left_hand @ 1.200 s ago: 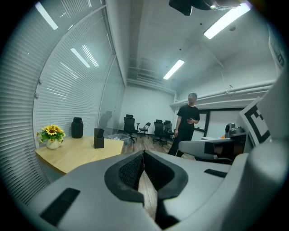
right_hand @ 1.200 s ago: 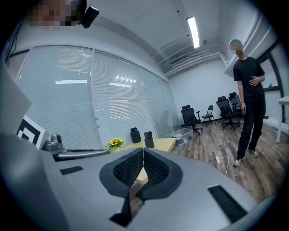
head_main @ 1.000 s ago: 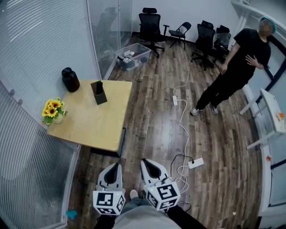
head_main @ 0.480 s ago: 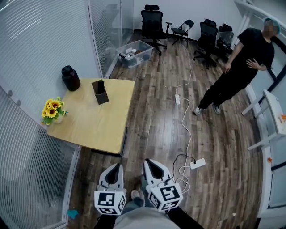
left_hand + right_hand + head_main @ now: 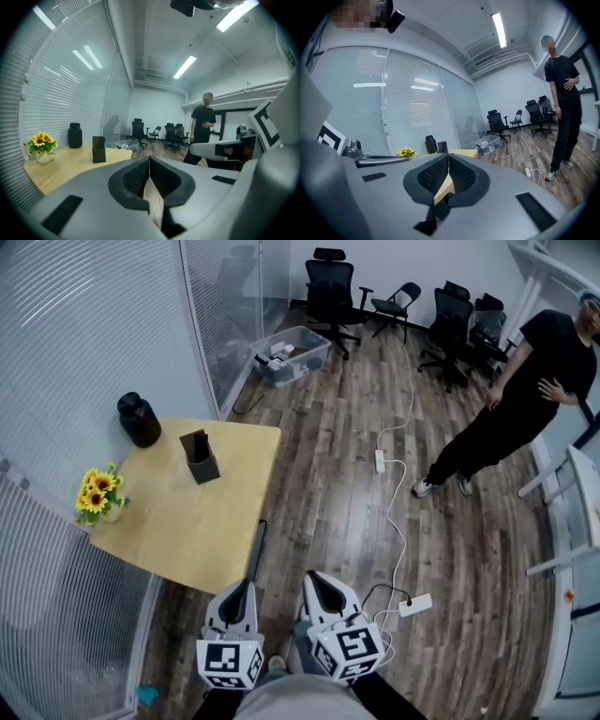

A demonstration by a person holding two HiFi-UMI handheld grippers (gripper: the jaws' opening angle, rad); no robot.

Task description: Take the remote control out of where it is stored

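Table (image 5: 192, 531) corner now nearer; left gripper (image 5: 246, 587), right gripper (image 5: 313, 577) closed, empty; floor (image 5: 328, 493) open.

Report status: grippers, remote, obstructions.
Left gripper, right gripper shut, empty. Dark slim remote upright in black square holder on wooden table, untouched. Black jar, sunflower vase stand apart.

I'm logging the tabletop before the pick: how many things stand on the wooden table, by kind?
Black jar: 1
Vase of sunflowers: 1
Dark holder: 1
Total: 3
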